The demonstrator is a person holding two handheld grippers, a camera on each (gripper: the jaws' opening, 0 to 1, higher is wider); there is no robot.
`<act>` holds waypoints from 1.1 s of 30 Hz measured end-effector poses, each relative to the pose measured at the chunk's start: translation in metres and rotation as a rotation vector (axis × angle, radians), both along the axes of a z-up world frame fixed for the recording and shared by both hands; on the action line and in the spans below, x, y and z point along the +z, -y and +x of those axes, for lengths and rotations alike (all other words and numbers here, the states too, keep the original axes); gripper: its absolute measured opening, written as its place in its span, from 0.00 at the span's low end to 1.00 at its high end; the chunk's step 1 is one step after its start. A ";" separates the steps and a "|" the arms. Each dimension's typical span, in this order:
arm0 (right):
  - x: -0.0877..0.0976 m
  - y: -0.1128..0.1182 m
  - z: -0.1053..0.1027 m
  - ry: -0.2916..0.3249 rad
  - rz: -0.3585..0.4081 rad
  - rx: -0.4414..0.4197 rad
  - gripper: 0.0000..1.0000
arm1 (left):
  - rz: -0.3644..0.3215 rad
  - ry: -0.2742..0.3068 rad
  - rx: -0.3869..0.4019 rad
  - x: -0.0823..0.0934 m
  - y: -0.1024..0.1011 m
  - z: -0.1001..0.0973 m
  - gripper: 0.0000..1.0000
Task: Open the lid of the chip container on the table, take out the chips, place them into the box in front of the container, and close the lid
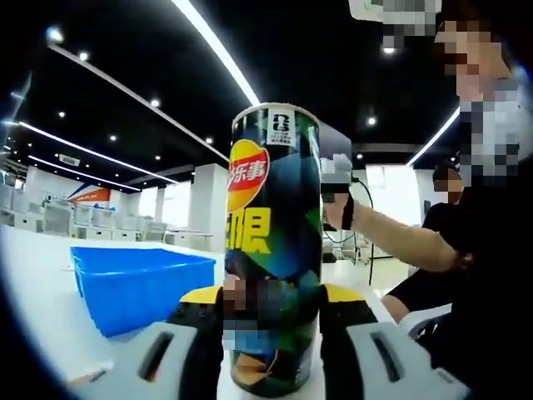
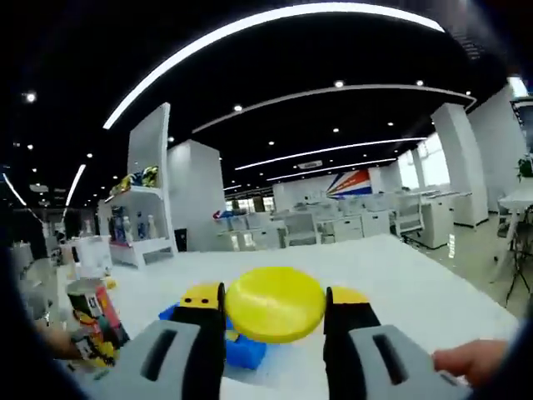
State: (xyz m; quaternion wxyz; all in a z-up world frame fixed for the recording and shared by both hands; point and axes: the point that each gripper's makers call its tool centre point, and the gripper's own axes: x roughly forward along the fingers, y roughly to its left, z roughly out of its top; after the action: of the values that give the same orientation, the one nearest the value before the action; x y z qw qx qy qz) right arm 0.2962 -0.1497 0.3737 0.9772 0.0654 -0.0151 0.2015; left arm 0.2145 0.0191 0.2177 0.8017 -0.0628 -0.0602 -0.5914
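Left claw (image 1: 271, 333) clamped on tall dark-green cylindrical chip container (image 1: 273, 242), frame centre, upright on white tabletop (image 1: 37, 292). Blue rectangular plastic box (image 1: 137, 283) at left. Right claw (image 2: 275, 321) gripping round yellow plastic lid (image 2: 275, 304), lower centre.

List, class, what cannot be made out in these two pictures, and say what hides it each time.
- Left gripper view: the inside of the chip container, seen side-on; chips can't be judged.
- Left gripper view: the container's base, cut off by the lower edge between the left hand-held gripper jaws.
- Left gripper view: the blue box contents, behind its wall.
- Right gripper view: the blue object behind the yellow lid, mostly covered.
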 end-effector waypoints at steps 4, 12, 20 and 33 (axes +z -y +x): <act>0.032 -0.065 -0.025 0.018 -0.066 0.162 0.42 | 0.003 0.004 0.001 0.000 0.000 0.000 0.45; 0.025 -0.157 -0.069 -0.047 -0.137 0.414 0.42 | 0.009 0.014 0.005 -0.001 0.000 -0.001 0.45; -0.016 -0.187 -0.073 -0.100 -0.270 0.446 0.42 | 0.012 0.013 0.006 -0.001 0.000 -0.001 0.45; -0.037 -0.192 -0.070 -0.131 -0.374 0.466 0.42 | 0.011 0.011 0.008 -0.001 0.000 0.000 0.45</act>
State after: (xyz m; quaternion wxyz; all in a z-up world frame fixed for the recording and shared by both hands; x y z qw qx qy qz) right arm 0.2267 0.0424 0.3371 0.8985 -0.1013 0.1008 0.4150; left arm 0.2145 0.0194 0.2165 0.8040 -0.0547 -0.0617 -0.5888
